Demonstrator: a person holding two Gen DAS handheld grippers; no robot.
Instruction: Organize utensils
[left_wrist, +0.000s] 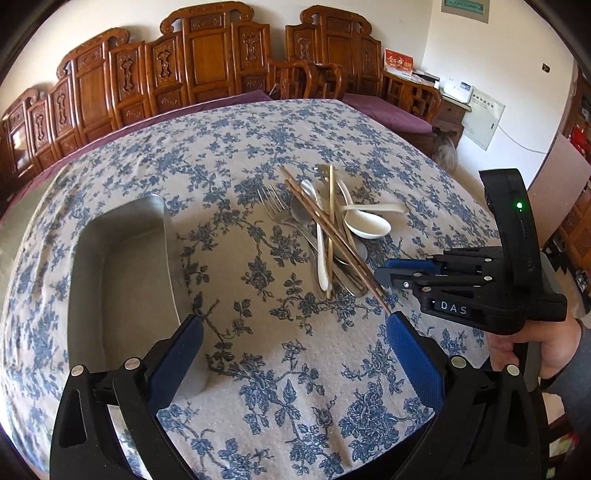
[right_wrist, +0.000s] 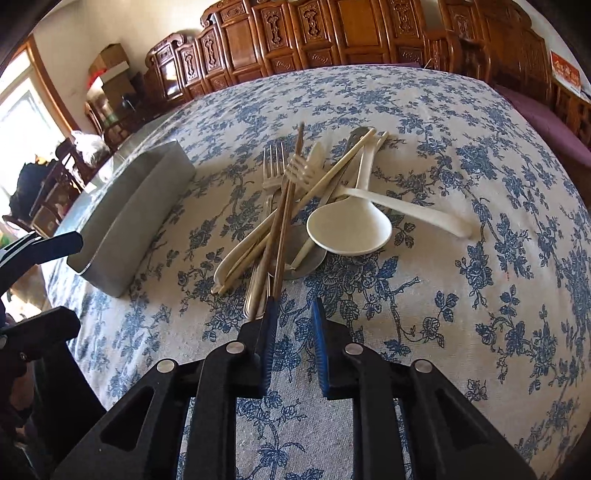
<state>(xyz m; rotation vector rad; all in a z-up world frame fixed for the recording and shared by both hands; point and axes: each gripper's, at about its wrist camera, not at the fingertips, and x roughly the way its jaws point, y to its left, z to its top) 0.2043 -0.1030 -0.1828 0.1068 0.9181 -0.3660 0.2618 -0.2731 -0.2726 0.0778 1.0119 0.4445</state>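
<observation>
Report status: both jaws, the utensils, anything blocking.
Left gripper open, empty. Right gripper narrow, empty, at brown chopsticks' near ends. Utensil pile tangled; tray empty. Nothing blocking.

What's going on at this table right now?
A person is sorting a heap of utensils on a blue floral tablecloth, holding a gripper in each hand. The right gripper has its jaws narrowed near the tip of the brown wooden chopsticks, with nothing clamped between the pads. The left gripper is wide open beside the rectangular metal tray, which shows nothing inside. The white plastic ladle-spoon and metal fork lie in the pile.
</observation>
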